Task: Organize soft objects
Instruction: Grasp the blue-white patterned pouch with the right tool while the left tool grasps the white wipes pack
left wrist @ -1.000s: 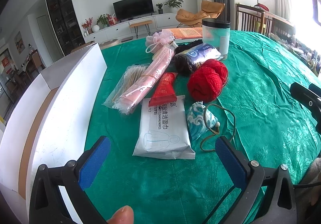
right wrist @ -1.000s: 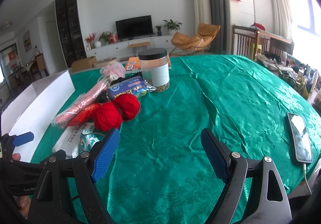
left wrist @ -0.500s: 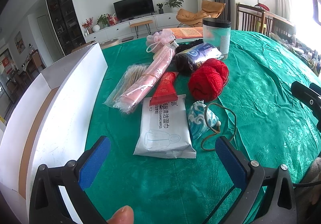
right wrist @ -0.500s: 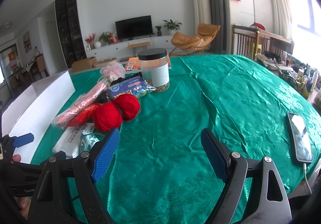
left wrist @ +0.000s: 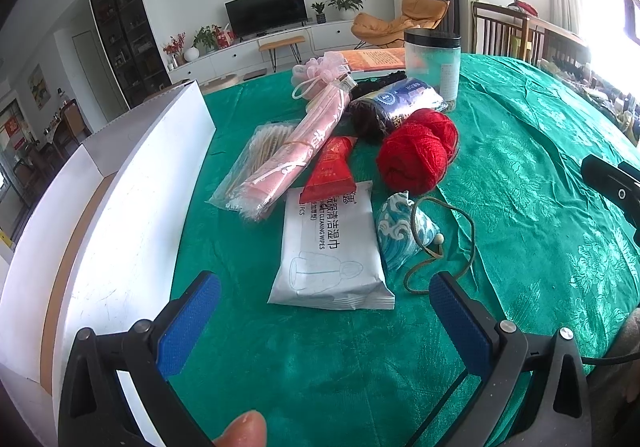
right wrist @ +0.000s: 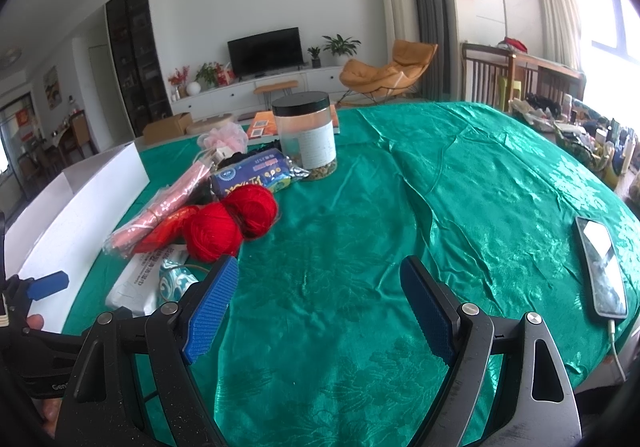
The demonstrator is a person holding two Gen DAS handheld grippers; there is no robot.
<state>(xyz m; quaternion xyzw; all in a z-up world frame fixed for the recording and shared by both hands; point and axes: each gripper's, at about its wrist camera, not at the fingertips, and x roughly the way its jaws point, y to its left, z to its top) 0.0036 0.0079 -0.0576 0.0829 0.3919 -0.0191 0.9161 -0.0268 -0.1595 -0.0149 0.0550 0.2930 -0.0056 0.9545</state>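
On the green tablecloth lies a heap: two red yarn balls [left wrist: 416, 155] [right wrist: 228, 223], a white wet-wipes pack [left wrist: 330, 247], a blue patterned pouch [left wrist: 400, 231] with a cord, a red tube [left wrist: 332, 171], a pink wrapped roll [left wrist: 296, 151], a bag of cotton swabs [left wrist: 256, 151], a blue packet [left wrist: 404, 103] [right wrist: 252, 177] and a pink mesh puff [left wrist: 316, 71]. My left gripper [left wrist: 324, 311] is open just short of the wipes pack. My right gripper [right wrist: 320, 299] is open over bare cloth, right of the heap. Both hold nothing.
A long white box [left wrist: 120, 199] [right wrist: 76, 207] stands along the left of the heap. A clear jar with a black lid [right wrist: 306, 135] stands behind the heap. A phone [right wrist: 602, 267] on a cable lies at the right edge. A fingertip [left wrist: 242, 427] shows at the bottom.
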